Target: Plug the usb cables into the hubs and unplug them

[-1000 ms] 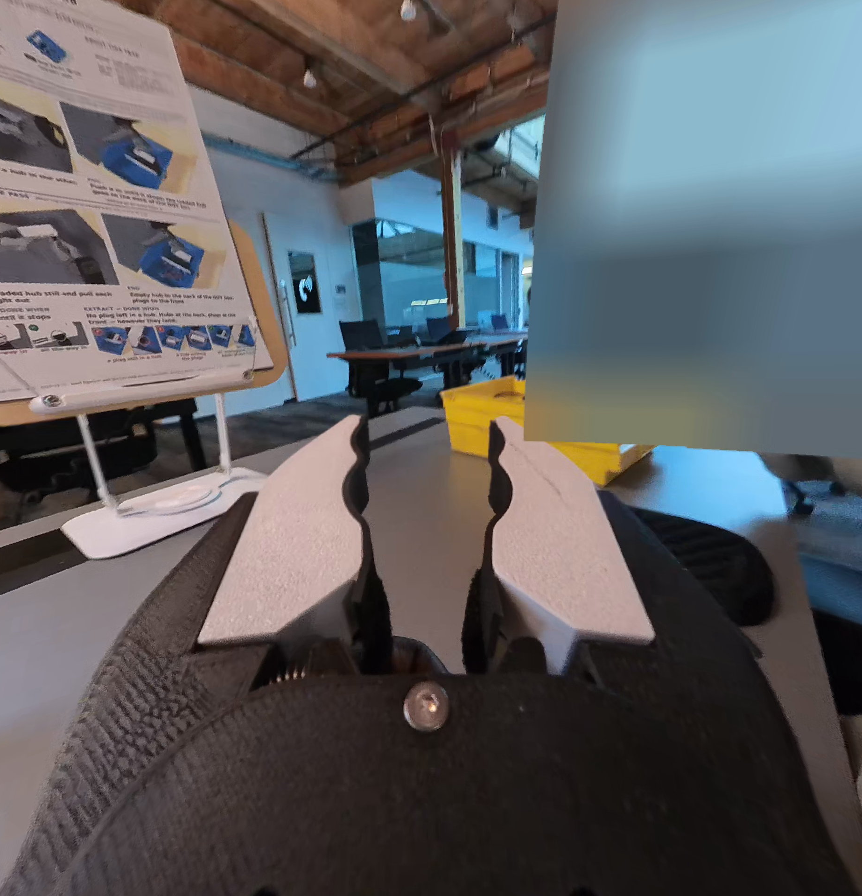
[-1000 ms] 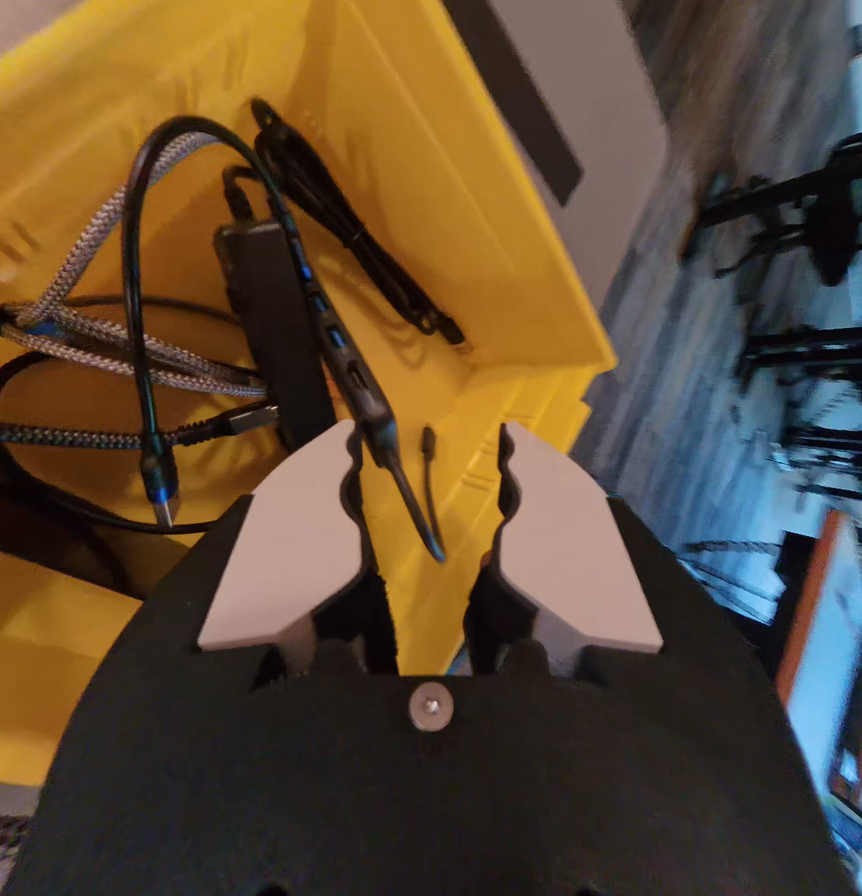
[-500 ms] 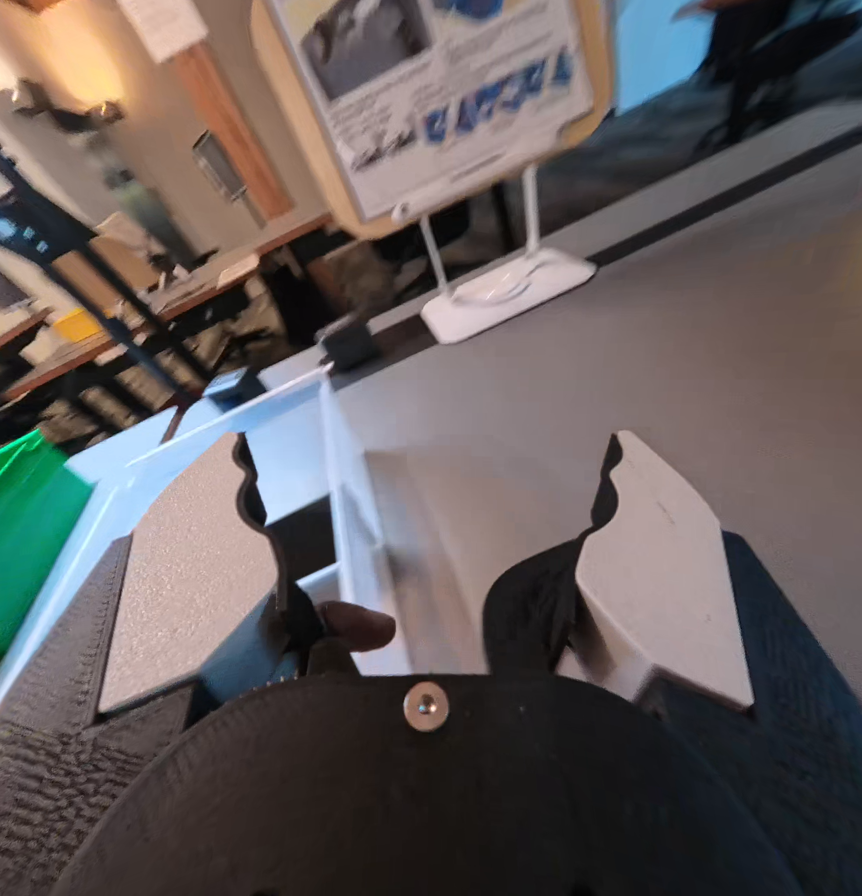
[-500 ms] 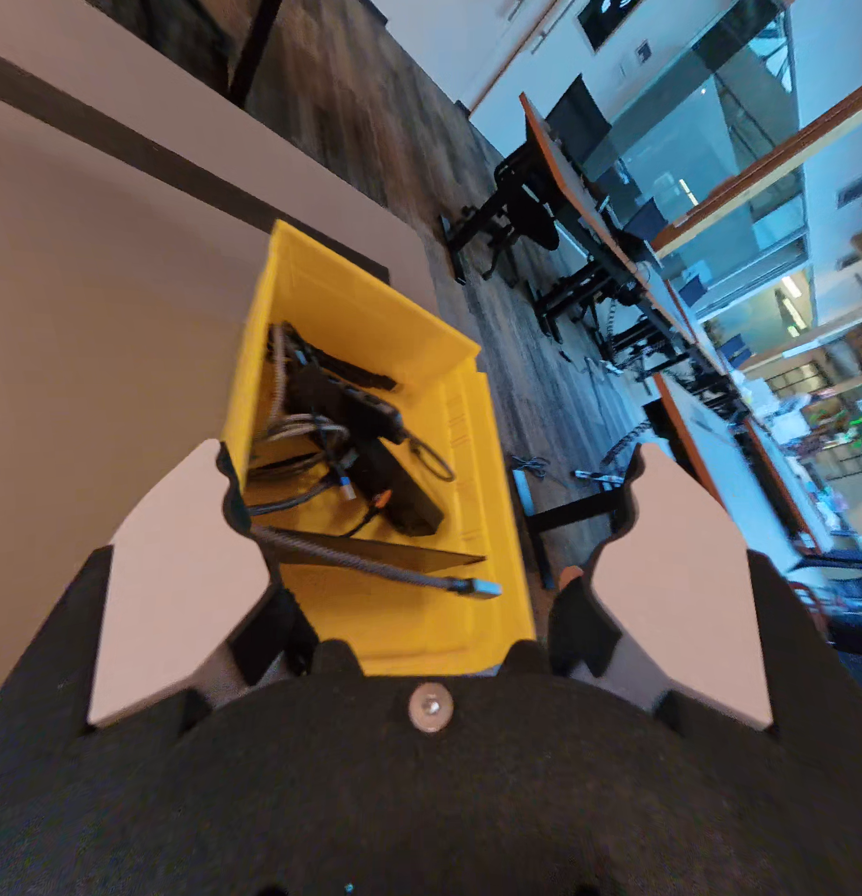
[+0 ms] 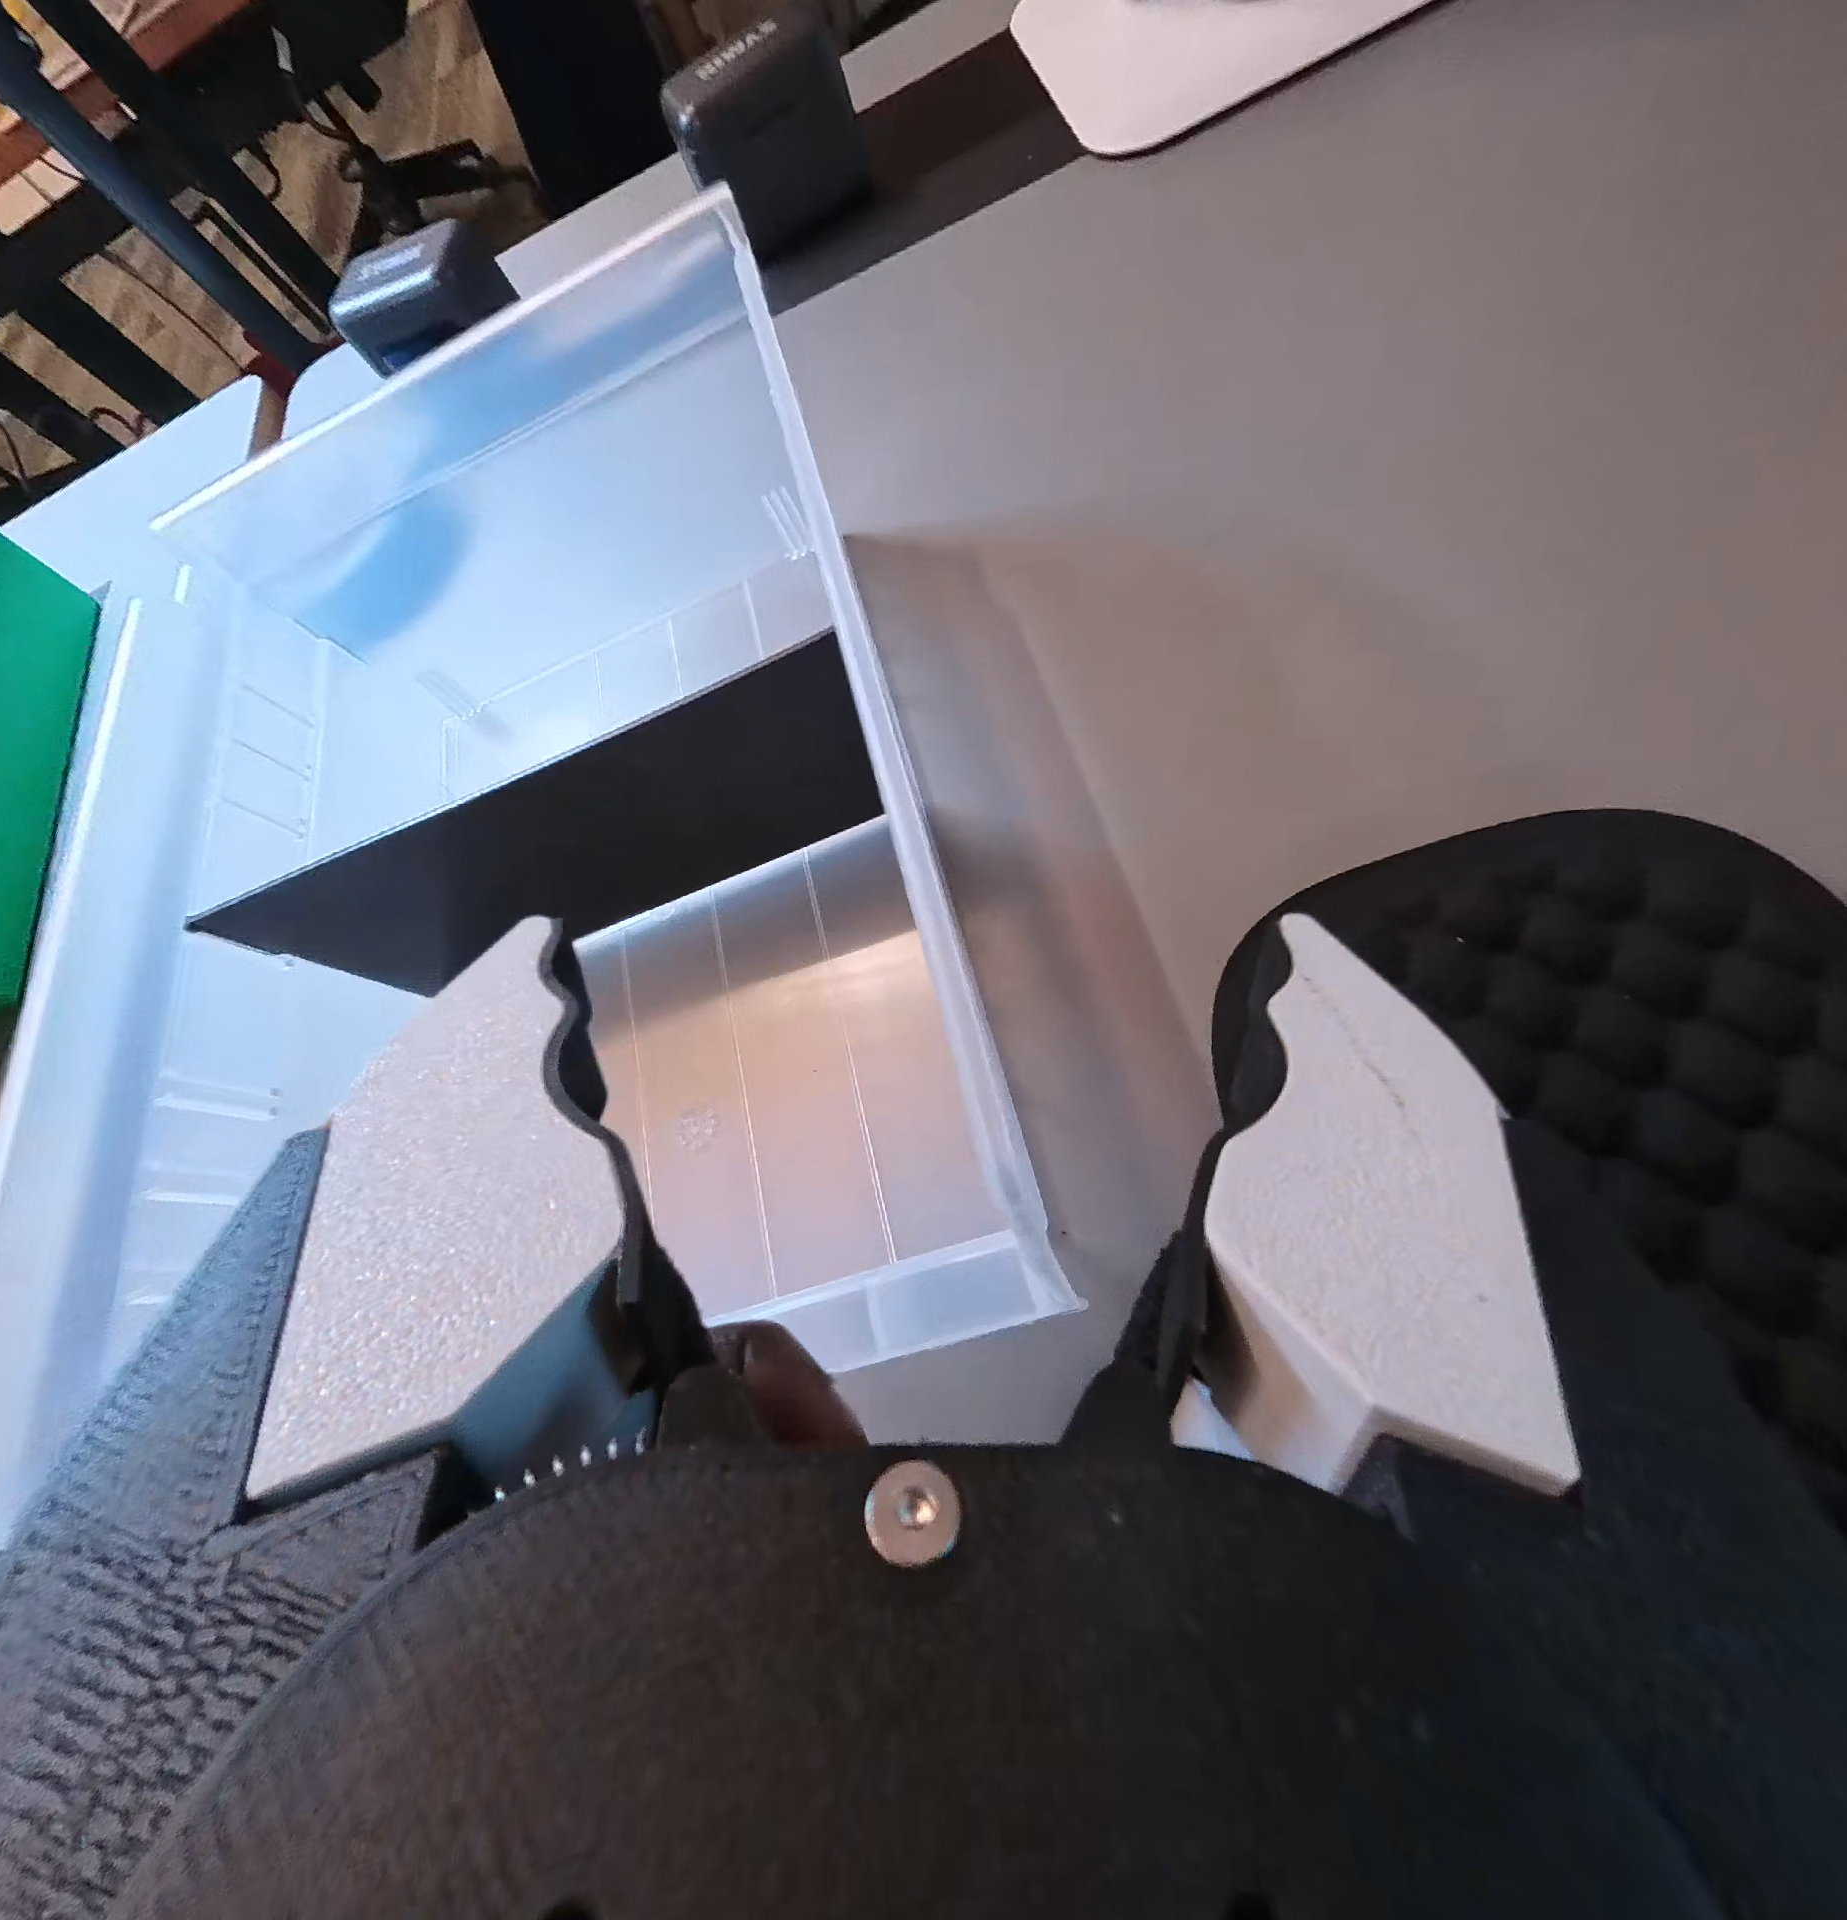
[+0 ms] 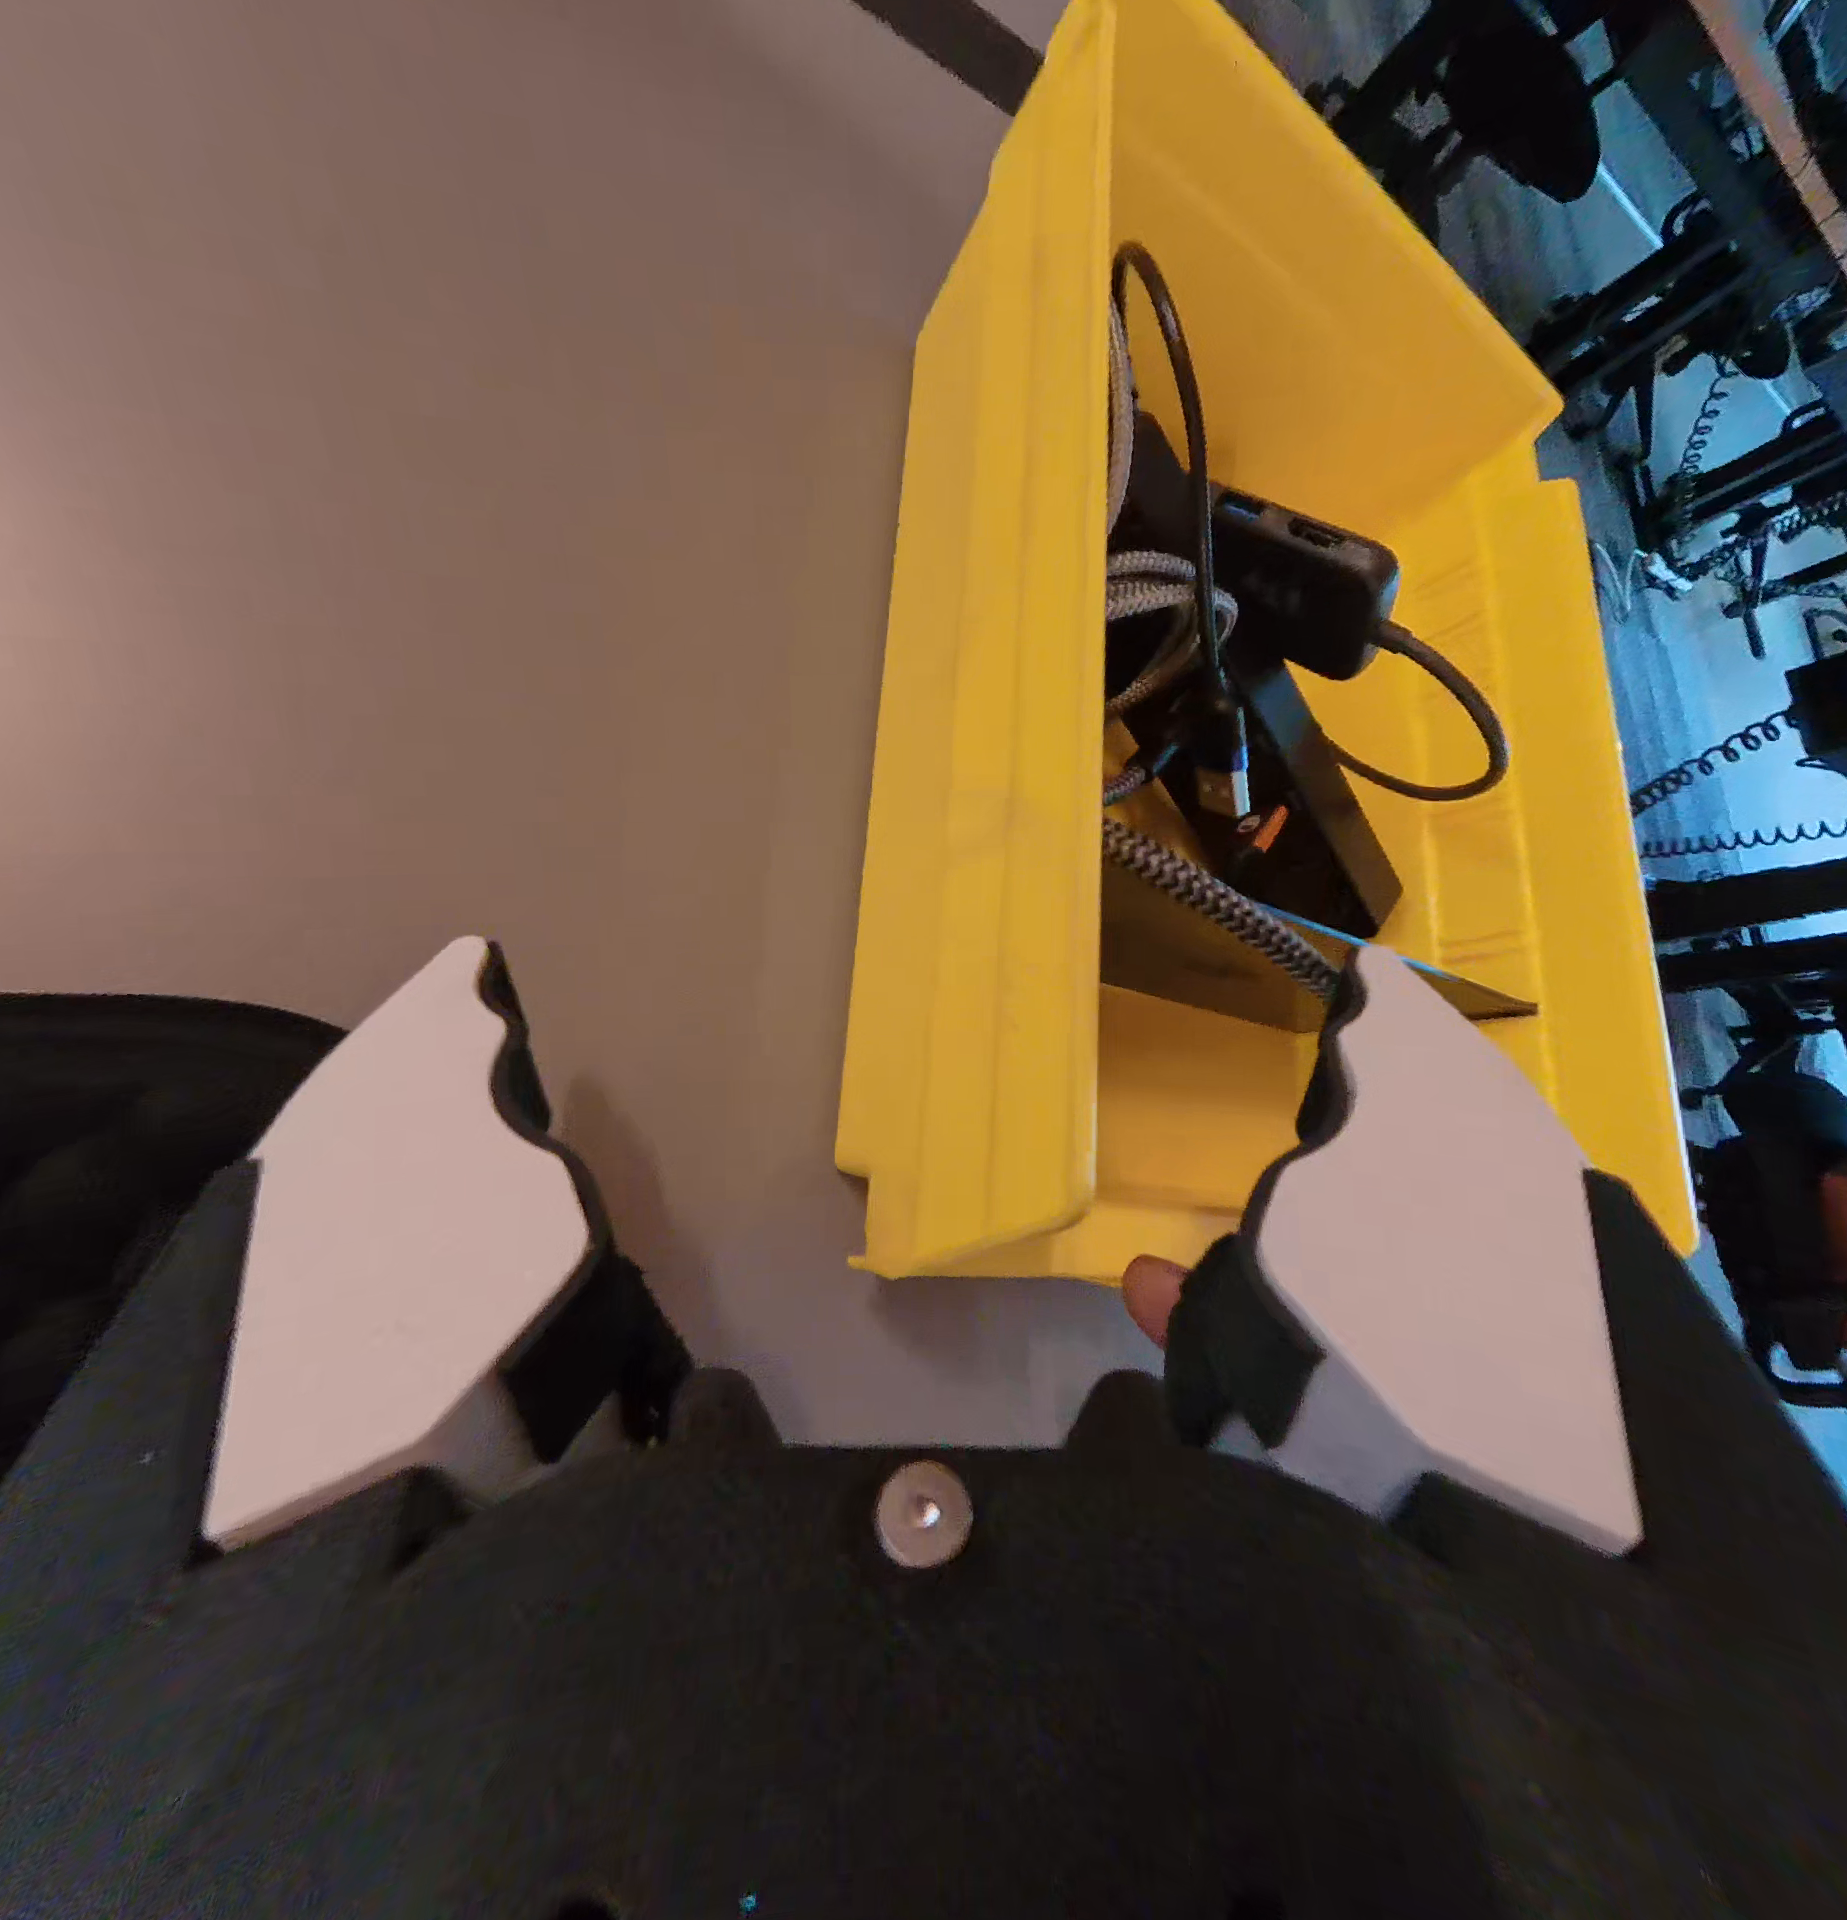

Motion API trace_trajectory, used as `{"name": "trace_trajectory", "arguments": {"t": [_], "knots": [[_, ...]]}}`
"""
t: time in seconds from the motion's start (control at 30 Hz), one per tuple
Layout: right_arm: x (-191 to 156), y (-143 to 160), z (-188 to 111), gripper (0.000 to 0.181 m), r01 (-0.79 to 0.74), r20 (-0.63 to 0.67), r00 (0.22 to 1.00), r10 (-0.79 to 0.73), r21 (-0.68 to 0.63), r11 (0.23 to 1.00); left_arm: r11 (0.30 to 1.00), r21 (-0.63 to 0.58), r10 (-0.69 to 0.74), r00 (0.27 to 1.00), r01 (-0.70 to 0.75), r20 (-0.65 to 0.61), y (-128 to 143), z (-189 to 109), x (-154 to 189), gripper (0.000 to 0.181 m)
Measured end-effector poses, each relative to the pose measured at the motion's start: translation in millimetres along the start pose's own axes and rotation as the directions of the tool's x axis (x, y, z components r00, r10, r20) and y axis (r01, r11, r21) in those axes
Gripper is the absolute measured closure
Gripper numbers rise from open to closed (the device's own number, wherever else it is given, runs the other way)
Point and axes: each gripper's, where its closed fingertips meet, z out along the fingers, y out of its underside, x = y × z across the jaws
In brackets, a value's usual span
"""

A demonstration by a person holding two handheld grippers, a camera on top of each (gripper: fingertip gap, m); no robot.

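A yellow bin (image 6: 992,831) stands on the grey table in the right wrist view. It holds two black USB hubs (image 6: 1303,592) (image 6: 1324,831), a grey braided cable (image 6: 1210,914) and a black cable with a USB plug (image 6: 1225,769), all tangled behind a dark divider (image 6: 1199,982). My right gripper (image 6: 919,951) is open and empty, above the bin's near left corner. My left gripper (image 5: 914,935) is open and empty over the near end of a clear plastic bin (image 5: 867,727), which has a black divider (image 5: 586,831) and shows nothing inside.
A green bin (image 5: 15,748) sits left of the clear bin. Two small dark boxes (image 5: 763,114) (image 5: 420,291) and a white stand base (image 5: 1189,73) are at the table's far edge. A black textured pad (image 5: 1677,1039) lies between the bins, also in the right wrist view (image 6: 67,1091).
My left gripper swung from facing the room down to the clear bin and opened wider. My right gripper pulled back out of the yellow bin and opened wide.
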Motion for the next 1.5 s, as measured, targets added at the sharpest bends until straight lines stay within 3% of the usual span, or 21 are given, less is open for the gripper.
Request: {"name": "trace_trajectory", "arguments": {"t": [0.3,0.4,0.47,0.53,0.6,1.0,1.3,1.5], "knots": [[32.0,9.0,-15.4,0.078,-0.024,-0.084,0.996,0.029,0.056,0.998,0.996,-0.087,0.028,0.997,-0.035,-0.078,18.4,14.1,15.5,0.092],[25.7,13.2,-30.2,0.123,-0.124,0.081,0.99,0.113,0.151,0.981,0.994,-0.1,0.034,0.995,-0.043,-0.097,22.9,17.1,18.1,0.105],[12.2,18.2,-32.9,0.132,-0.201,0.237,0.958,0.163,0.148,0.968,0.995,-0.094,0.027,0.992,-0.039,-0.123,23.8,19.4,22.1,0.115],[7.4,27.0,-20.7,0.135,-0.164,0.248,0.959,0.137,0.091,0.982,0.996,-0.087,0.016,0.987,-0.03,-0.158,23.9,22.3,28.9,0.127],[1.1,22.7,-10.3,0.173,-0.098,0.246,0.967,0.069,0.109,0.989,0.997,-0.074,0.02,0.993,-0.028,-0.115,22.8,25.8,23.6,0.141],[-81.3,-46.9,-10.6,0.163,0.079,0.355,0.92,-0.165,0.246,0.966,0.998,-0.01,-0.063,0.99,0.063,-0.128,0.0,45.6,35.1,0.15],[-159.3,-84.7,-40.1,0.165,0.111,0.436,0.861,-0.261,0.339,0.934,0.994,0.02,-0.101,0.97,0.109,-0.221,-25.8,57.1,71.1,0.136],[-223.0,-107.1,-72.0,0.159,0.141,0.479,0.796,-0.37,0.448,0.883,0.988,0.044,-0.133,0.955,0.15,-0.266,-35.4,61.3,76.9,0.135]]}}
